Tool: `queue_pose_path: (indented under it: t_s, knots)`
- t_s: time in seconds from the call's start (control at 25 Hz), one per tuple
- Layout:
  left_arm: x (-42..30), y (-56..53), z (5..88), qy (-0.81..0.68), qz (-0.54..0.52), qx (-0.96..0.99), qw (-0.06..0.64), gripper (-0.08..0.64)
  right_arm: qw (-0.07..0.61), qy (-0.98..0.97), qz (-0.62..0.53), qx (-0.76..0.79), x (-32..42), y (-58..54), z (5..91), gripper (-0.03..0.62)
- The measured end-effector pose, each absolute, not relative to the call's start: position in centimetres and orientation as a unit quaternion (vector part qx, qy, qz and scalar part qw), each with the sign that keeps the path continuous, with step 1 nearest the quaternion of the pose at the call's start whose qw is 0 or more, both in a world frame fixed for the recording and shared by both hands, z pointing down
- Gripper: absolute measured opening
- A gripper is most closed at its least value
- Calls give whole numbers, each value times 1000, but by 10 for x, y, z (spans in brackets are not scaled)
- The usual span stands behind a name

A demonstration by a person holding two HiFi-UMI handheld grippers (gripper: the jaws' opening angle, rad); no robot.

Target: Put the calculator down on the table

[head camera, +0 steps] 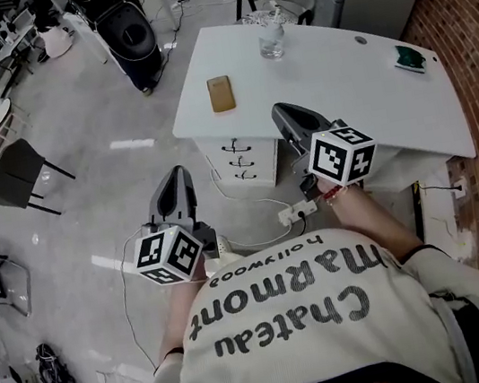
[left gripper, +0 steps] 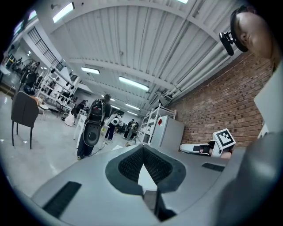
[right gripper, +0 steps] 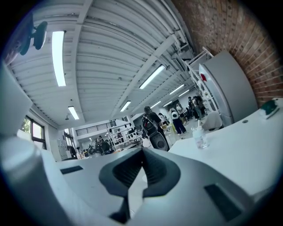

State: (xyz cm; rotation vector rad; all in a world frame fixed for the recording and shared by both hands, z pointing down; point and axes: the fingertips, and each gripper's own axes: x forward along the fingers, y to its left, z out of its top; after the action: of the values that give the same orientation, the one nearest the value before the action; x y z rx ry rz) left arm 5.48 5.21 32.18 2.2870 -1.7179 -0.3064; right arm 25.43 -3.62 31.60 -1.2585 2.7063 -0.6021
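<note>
The calculator (head camera: 221, 93), a flat tan rectangle, lies on the white table (head camera: 340, 87) near its left edge. Neither gripper touches it. In the head view my right gripper (head camera: 285, 115) reaches over the table's near edge, to the right of the calculator and nearer to me. My left gripper (head camera: 173, 177) hangs over the floor, short of the table. Both point level. The left gripper (left gripper: 142, 148) has its jaws together with nothing between them. The right gripper (right gripper: 142, 150) is likewise shut and empty. No calculator shows in either gripper view.
A clear glass (head camera: 271, 40) stands at the table's far side, and a green object (head camera: 408, 58) lies at its right end. A drawer unit (head camera: 242, 160) and a power strip (head camera: 296, 213) sit under the table. A black chair (head camera: 18, 173) and a black machine (head camera: 124, 32) stand on the floor to the left.
</note>
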Motion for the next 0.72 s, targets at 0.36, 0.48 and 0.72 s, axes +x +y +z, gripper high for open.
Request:
queue_pose_path:
  t_s: [0.36, 0.48, 0.72]
  knots:
    - [53, 53, 323, -597, -100, 785, 133, 0, 48, 887, -204, -411, 253, -37, 321, -9]
    - [50, 54, 327, -600, -98, 782, 136, 0, 44, 886, -209, -411, 251, -37, 328, -9]
    - [45, 53, 332, -602, -94, 780, 139, 0, 45, 885, -219, -409, 247, -41, 334, -9]
